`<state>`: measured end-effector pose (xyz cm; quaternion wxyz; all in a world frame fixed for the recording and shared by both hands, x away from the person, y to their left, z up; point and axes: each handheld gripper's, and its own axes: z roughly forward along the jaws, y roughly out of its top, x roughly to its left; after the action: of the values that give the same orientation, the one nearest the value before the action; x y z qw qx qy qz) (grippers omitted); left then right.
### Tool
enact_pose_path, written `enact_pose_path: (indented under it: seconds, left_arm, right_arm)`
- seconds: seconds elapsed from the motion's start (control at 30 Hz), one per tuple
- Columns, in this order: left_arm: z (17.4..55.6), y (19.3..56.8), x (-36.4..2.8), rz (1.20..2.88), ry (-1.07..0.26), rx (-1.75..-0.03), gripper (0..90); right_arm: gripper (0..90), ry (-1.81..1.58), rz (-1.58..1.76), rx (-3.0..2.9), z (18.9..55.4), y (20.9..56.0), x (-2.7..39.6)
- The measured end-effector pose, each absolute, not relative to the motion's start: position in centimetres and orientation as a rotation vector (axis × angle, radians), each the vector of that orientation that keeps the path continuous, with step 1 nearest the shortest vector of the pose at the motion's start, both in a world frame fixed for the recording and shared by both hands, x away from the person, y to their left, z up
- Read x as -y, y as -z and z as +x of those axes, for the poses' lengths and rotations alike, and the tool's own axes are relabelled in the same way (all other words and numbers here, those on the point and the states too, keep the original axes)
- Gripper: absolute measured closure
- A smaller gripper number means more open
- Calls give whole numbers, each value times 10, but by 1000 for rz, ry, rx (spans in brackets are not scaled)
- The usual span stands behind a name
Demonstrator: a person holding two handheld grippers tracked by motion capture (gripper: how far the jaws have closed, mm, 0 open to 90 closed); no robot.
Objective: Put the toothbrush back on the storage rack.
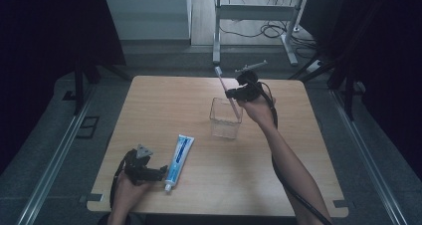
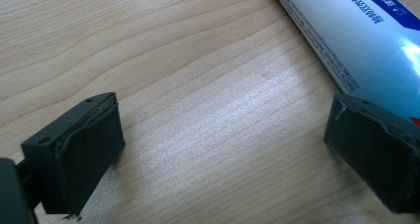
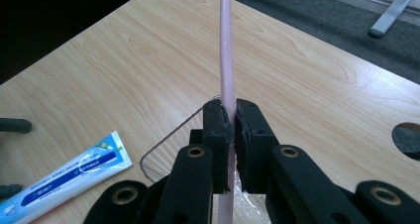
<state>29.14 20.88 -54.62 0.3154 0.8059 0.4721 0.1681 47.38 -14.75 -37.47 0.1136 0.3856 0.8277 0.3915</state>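
- A pink toothbrush (image 1: 225,87) is gripped by the tightly closed fingers of the right gripper (image 1: 234,93), its lower end slanted into the clear plastic cup (image 1: 225,118) at mid-bench (image 1: 164,100).
- The brush is judged not yet released; letting go remains.
- A toothpaste tube (image 1: 178,158) lies flat, untouched, just beside the left gripper (image 1: 161,172), whose fingers are held wide apart, empty.
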Motion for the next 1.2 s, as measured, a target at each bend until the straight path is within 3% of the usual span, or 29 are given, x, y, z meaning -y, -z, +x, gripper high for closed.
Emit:
enact_pose_path:
  seconds: [1.2]
  left_arm:
    - [291,546,-209,2127,-440,-1241,17]
  right_arm:
    - [830,-1094,1122,-2451,476,429,140]
